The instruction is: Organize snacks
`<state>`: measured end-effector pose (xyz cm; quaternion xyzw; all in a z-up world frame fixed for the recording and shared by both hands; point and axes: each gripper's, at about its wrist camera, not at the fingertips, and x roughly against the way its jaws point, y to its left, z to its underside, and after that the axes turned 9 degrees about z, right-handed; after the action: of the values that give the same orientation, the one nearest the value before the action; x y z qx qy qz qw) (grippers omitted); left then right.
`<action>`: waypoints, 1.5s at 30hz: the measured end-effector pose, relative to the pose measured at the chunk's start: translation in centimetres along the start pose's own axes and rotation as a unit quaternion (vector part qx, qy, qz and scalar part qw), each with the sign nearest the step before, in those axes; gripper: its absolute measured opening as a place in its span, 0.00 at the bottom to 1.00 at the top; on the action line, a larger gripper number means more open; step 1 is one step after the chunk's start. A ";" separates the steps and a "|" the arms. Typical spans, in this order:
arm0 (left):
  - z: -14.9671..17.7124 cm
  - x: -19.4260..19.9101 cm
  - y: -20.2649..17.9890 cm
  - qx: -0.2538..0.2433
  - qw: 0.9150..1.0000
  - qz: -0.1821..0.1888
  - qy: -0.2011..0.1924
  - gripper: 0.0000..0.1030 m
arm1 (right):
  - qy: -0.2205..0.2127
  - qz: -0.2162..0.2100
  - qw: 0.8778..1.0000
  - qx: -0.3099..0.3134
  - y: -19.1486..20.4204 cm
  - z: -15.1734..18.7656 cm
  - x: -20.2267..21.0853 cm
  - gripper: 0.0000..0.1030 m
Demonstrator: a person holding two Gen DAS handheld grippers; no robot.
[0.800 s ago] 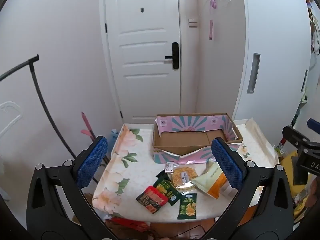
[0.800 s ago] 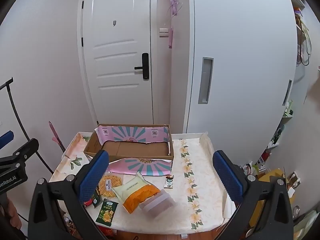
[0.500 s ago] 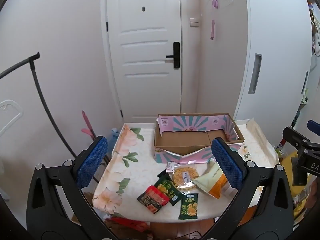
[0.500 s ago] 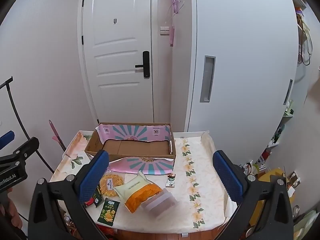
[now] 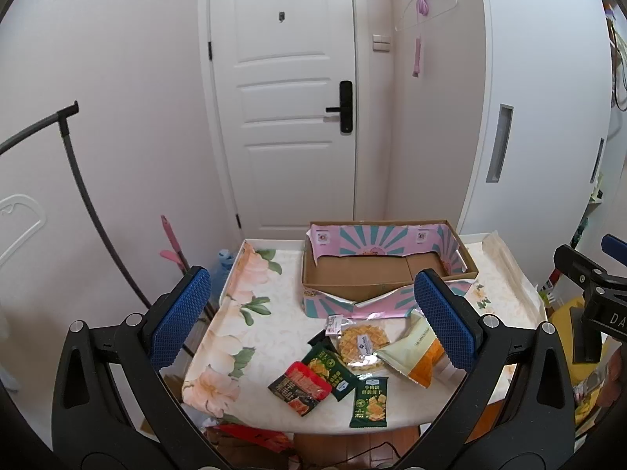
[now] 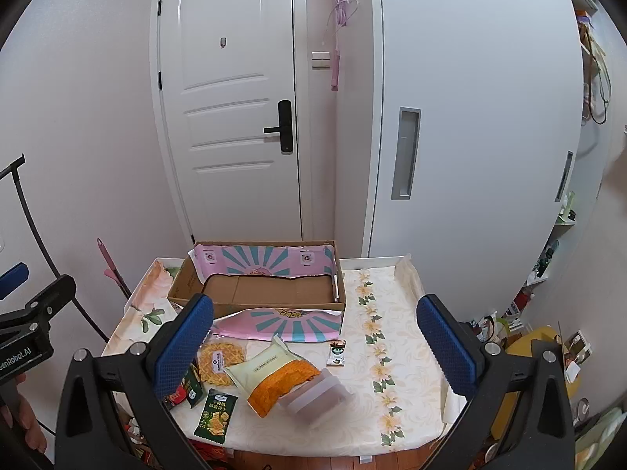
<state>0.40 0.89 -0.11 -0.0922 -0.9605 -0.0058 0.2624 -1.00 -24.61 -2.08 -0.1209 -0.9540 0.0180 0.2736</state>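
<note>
Several snack packets lie near the front of a small table with a floral cloth [image 5: 250, 337]: a red packet [image 5: 299, 388], two green cracker packets [image 5: 370, 401] [image 6: 216, 414], a round waffle in clear wrap [image 5: 363, 346] [image 6: 220, 357], a pale bag with an orange end [image 5: 418, 356] [image 6: 274, 374], a translucent wrapped block [image 6: 315, 393] and a tiny sachet [image 6: 337, 352]. Behind them stands an open cardboard box [image 5: 386, 264] [image 6: 258, 288] with pink sunburst lining, nothing inside. My left gripper [image 5: 313, 321] and right gripper [image 6: 315, 348] both hover open, high above the table's near edge, holding nothing.
A white door [image 5: 282, 98] and white wardrobe [image 6: 470, 137] stand behind the table. A black curved rack [image 5: 78, 180] and a pink mop handle [image 5: 172, 239] are at the left. Clutter and a yellow object [image 6: 544, 352] sit on the floor at the right.
Both views have drifted slightly, so the table and snacks sit a little lower and nearer. Nothing on the table has moved and both grippers stay wide.
</note>
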 end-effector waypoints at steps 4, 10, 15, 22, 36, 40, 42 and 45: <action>-0.1 0.0 -0.1 0.001 1.000 0.001 0.000 1.00 | 0.000 0.000 1.000 -0.001 -0.1 0.0 0.1 1.00; -0.2 0.0 -0.2 0.002 1.000 0.000 0.000 1.00 | -0.001 -0.003 1.000 -0.001 0.0 0.1 0.0 1.00; -0.3 0.1 -0.2 0.005 1.000 -0.002 0.000 1.00 | -0.002 -0.006 1.000 -0.003 -0.1 -0.1 0.2 1.00; -0.2 0.1 0.0 0.005 1.000 0.000 0.000 1.00 | -0.001 -0.008 1.000 -0.005 -0.1 -0.1 0.3 1.00; -0.3 0.0 0.0 0.007 1.000 0.002 0.000 1.00 | 0.006 -0.014 1.000 -0.004 0.0 -0.5 0.1 1.00; -0.3 0.1 0.1 0.008 1.000 0.003 0.000 1.00 | 0.005 -0.014 1.000 -0.003 0.1 -0.5 0.1 1.00; -0.3 0.1 0.1 0.007 1.000 0.002 -0.001 1.00 | 0.005 -0.014 1.000 -0.003 0.1 -0.5 0.1 1.00; -0.1 0.1 0.4 0.009 1.000 0.002 -0.001 1.00 | 0.004 -0.013 1.000 -0.003 0.1 -0.5 0.1 1.00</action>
<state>0.43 1.25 0.06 -0.0916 -0.9606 0.0035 0.2624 -0.77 -24.55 -1.57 -0.1089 -0.9544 0.0114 0.2777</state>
